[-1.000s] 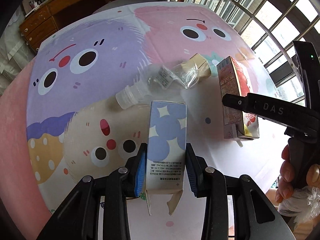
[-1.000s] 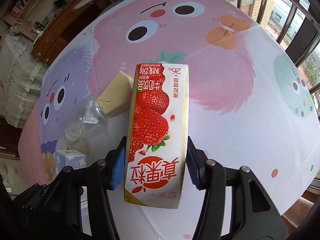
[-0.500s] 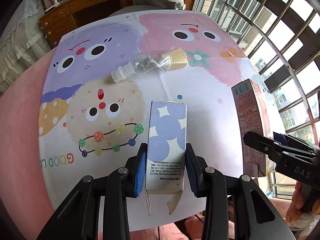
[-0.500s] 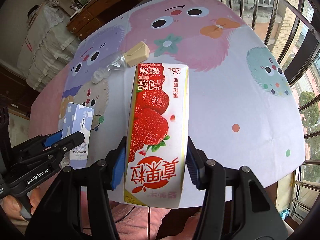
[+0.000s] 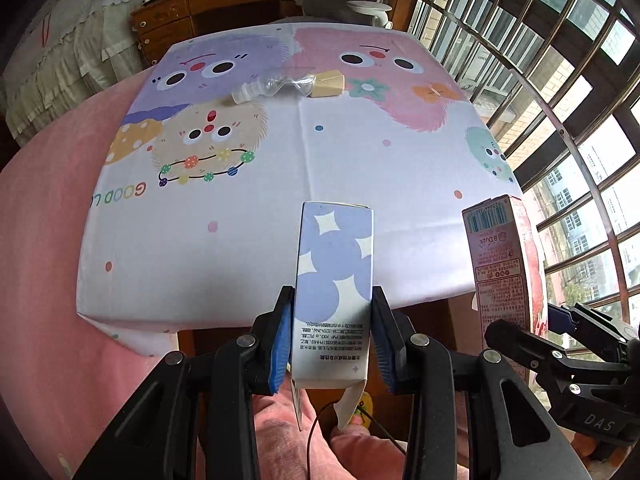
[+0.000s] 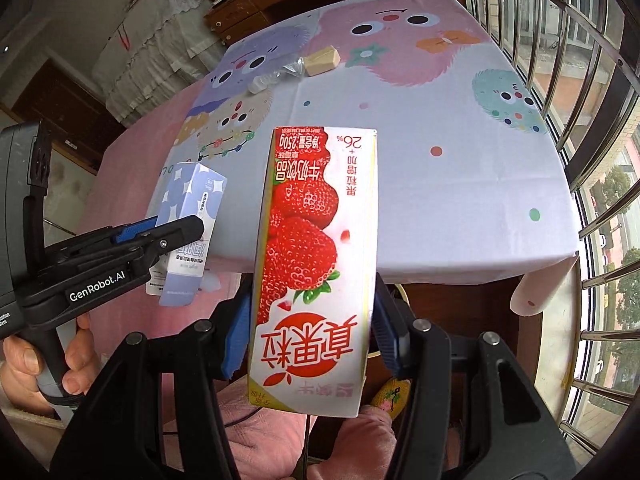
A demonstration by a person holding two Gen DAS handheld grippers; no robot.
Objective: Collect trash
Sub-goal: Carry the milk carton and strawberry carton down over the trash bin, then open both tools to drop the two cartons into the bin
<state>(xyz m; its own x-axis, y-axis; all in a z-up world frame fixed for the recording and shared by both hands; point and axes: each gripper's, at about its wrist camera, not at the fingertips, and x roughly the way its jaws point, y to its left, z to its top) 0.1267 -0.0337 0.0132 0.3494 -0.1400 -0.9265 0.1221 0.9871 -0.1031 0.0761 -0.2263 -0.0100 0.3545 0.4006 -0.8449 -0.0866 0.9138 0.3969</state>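
Note:
My left gripper [image 5: 331,340] is shut on a blue-and-white carton [image 5: 334,280] with a torn bottom flap, held off the table's near edge. The same blue carton [image 6: 190,216] shows at the left of the right wrist view, with the left gripper [image 6: 166,232] around it. My right gripper [image 6: 312,332] is shut on a strawberry milk carton [image 6: 316,260], also lifted clear of the table. In the left wrist view that strawberry carton [image 5: 502,276] stands at the right. A crushed clear plastic bottle [image 5: 264,90] and a beige carton [image 5: 326,84] lie on the far part of the table.
The table wears a cartoon-monster tablecloth [image 5: 280,200] whose near edge hangs just ahead of both grippers. A barred window [image 5: 560,80] runs along the right side. A wooden desk [image 5: 208,4] and a chair stand behind the table. A hand [image 6: 36,360] holds the left gripper's handle.
Both grippers have pulled back and up from the table with their cartons. The bottle and beige carton now look much farther away, and the table's near edge has come into view.

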